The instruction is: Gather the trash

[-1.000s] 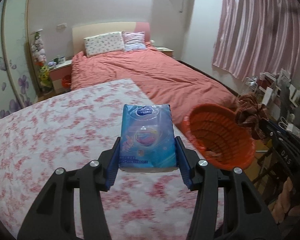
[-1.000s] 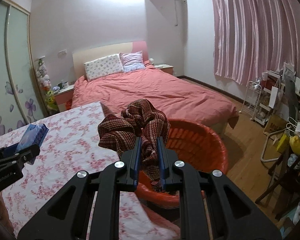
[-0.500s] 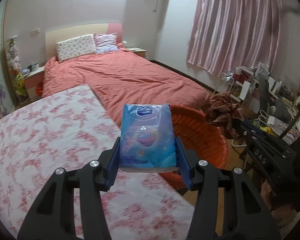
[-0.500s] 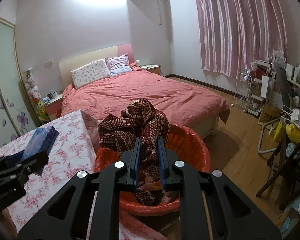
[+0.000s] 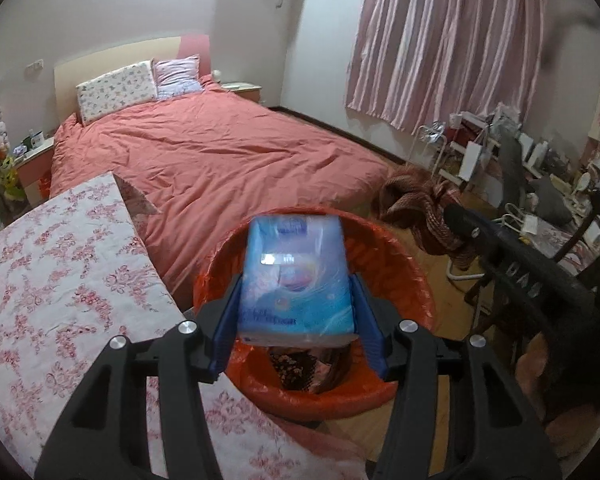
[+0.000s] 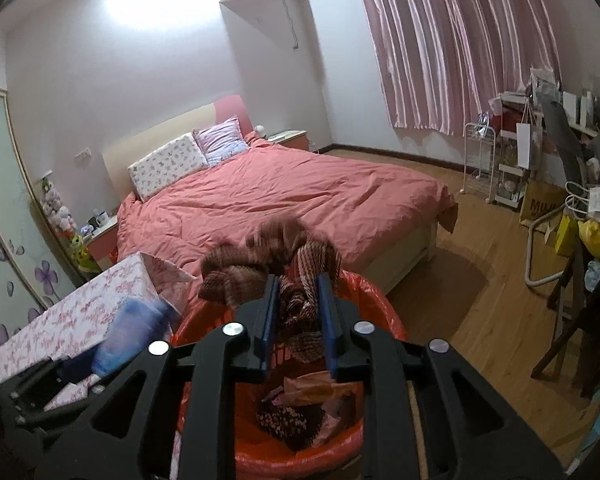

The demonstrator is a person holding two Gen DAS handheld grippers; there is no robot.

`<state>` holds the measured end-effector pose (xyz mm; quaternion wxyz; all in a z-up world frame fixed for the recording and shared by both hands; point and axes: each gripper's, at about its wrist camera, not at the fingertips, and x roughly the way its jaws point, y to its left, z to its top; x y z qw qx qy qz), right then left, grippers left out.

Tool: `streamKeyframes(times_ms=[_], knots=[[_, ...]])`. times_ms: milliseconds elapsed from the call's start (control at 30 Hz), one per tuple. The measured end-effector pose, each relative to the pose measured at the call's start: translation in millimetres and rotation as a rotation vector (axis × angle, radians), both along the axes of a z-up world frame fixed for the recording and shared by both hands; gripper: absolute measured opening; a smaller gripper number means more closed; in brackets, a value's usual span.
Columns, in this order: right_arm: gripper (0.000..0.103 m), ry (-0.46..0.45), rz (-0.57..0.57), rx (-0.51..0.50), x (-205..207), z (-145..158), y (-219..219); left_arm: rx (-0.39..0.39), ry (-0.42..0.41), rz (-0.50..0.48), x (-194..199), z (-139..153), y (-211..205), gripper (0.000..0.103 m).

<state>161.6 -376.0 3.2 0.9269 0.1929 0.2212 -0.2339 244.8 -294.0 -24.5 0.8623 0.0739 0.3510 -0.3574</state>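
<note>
One bed (image 5: 220, 160) with a salmon cover and two pillows fills the far side of the room, and one counter (image 5: 60, 280) under a pink floral cloth stands in front of it. Just beside the counter's edge sits one orange bin (image 5: 412, 280) lined with an orange bag, with dark patterned scraps and wrappers in its bottom. The left gripper (image 5: 296, 304) reaches forward over the bin's near rim, tilted slightly down, its blue pads clamped on the sides of one blue tissue pack (image 5: 296, 280) held flat above the bin's opening. The right gripper (image 6: 298, 320) points down over the same bin from the other side, closed on one bunched maroon striped cloth (image 6: 268, 264) that hangs between its fingers above the bin.
</note>
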Motion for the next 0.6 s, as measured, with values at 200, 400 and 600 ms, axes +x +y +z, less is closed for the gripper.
streamKeyframes(times_ms=[200,400,600], knots=[[0.04,0.025,-0.011,0.007,0,-8,-6,0.03,0.035,0.068,19,-16,9,0.066],[0.054,0.019,-0.025,-0.005,-15,2,0,0.046,0.0,0.139,18,-11,40,0.067],[0.076,-0.017,-0.013,-0.08,-43,24,28,0.034,-0.108,0.204,-16,15,88,0.08]])
